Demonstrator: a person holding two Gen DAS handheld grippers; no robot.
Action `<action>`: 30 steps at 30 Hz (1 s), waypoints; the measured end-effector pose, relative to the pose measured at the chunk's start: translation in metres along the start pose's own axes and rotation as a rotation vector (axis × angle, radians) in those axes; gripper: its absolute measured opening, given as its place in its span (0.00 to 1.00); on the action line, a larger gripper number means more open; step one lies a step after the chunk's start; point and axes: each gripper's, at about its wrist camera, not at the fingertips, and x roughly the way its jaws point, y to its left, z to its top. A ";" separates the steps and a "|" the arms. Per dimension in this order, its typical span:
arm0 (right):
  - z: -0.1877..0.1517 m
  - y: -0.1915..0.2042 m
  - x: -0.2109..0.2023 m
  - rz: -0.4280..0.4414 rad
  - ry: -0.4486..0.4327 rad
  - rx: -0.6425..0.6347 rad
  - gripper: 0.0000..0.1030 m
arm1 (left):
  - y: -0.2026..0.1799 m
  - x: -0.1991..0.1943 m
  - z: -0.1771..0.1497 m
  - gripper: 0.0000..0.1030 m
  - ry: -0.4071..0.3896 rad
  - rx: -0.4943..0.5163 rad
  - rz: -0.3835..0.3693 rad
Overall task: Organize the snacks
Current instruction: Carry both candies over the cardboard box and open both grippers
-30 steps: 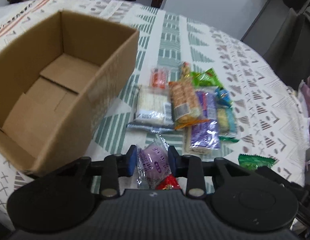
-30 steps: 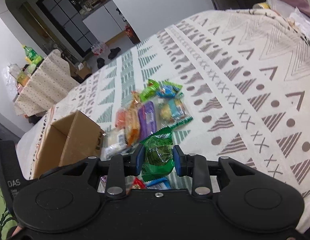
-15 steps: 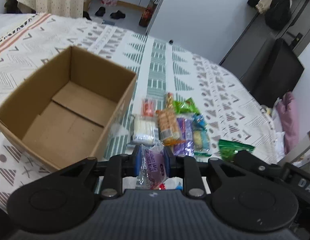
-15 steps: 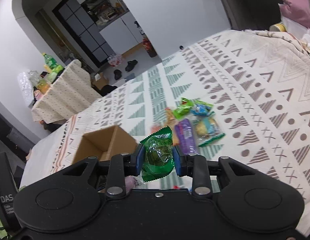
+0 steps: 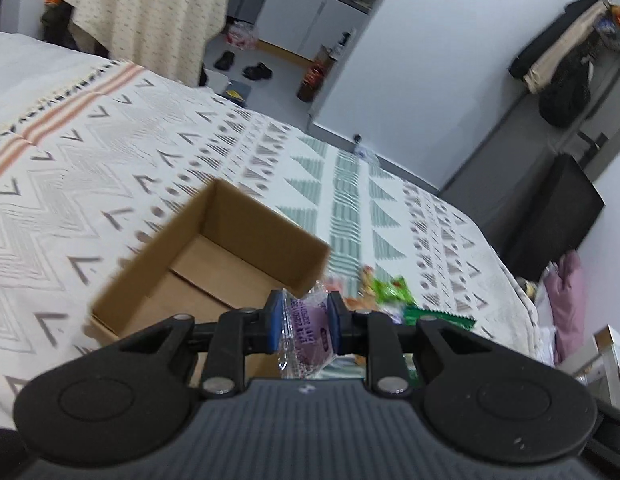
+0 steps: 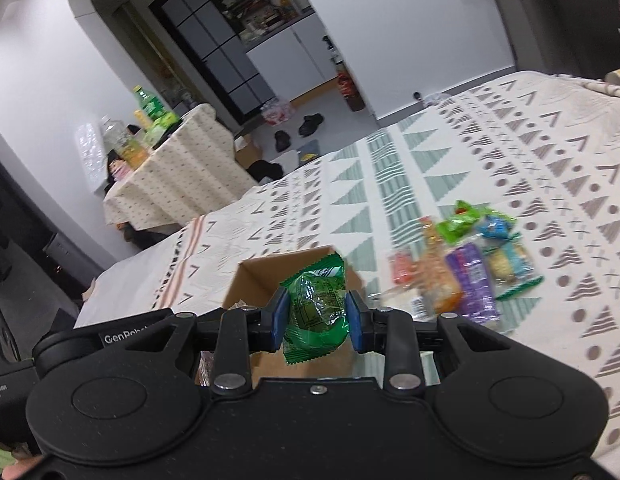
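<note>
My left gripper (image 5: 303, 322) is shut on a purple snack packet (image 5: 310, 332) and holds it high above the table, near the right corner of the open, empty cardboard box (image 5: 213, 268). My right gripper (image 6: 316, 316) is shut on a green snack packet (image 6: 316, 308), held in the air in front of the same box (image 6: 257, 280). A group of several snack packets (image 6: 462, 268) lies on the patterned tablecloth to the right of the box; in the left wrist view these packets (image 5: 384, 292) show blurred behind the fingers.
The tablecloth (image 5: 89, 176) covers the whole table. Beyond its far edge stand a small table with a cream cloth (image 6: 177, 176), shoes on the floor (image 5: 245, 66), and a black chair (image 5: 550, 208) at the right.
Both grippers have risen with their packets and tilted up, so the box and the snack group look smaller and farther. The right gripper has moved left, in line with the box.
</note>
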 end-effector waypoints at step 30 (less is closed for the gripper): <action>-0.020 0.009 0.001 -0.076 0.009 0.005 0.93 | 0.064 -0.013 0.002 0.92 0.037 -0.039 0.157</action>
